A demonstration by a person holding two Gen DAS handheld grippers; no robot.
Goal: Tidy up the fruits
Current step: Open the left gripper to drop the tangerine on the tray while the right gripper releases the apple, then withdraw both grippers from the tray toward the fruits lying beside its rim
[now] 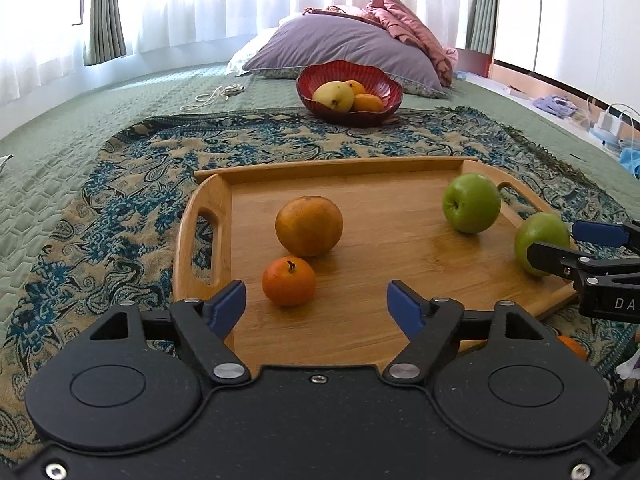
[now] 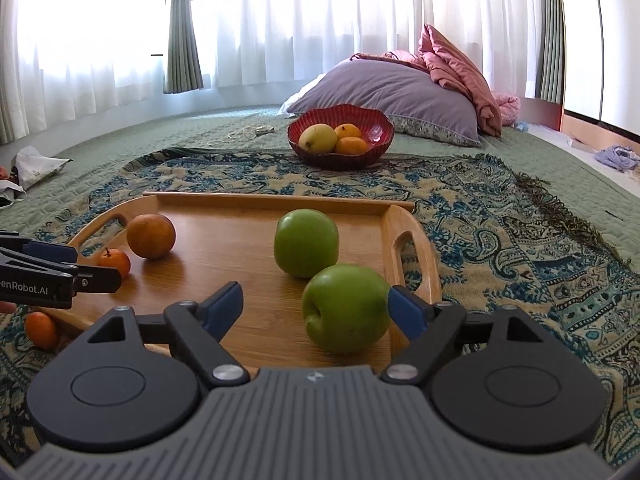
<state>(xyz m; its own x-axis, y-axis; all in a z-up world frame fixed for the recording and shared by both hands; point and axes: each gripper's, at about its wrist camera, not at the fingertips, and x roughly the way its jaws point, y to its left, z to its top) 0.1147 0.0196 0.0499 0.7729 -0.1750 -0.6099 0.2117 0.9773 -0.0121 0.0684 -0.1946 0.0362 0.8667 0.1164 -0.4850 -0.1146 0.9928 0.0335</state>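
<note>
A wooden tray (image 1: pixel 400 172) (image 2: pixel 260 202) lies on a patterned cloth. On it are a large orange (image 1: pixel 309 226) (image 2: pixel 151 236), a small tangerine (image 1: pixel 289 287) (image 2: pixel 115 262) and two green apples (image 1: pixel 471 203) (image 1: pixel 540 240) (image 2: pixel 306 242) (image 2: pixel 346 308). My left gripper (image 1: pixel 316 306) is open just before the tangerine. My right gripper (image 2: pixel 316 306) is open around the near apple, its right pad touching it. A red bowl (image 1: pixel 349 92) (image 2: pixel 340 136) behind holds a yellow fruit and oranges.
Another tangerine (image 2: pixel 40 330) (image 1: pixel 572 346) lies on the cloth beside the tray's near edge. A purple pillow (image 1: pixel 344 50) and pink bedding (image 1: pixel 404 20) lie behind the bowl. A white cable (image 1: pixel 216 94) rests on the green bedspread. Clutter lies at the right.
</note>
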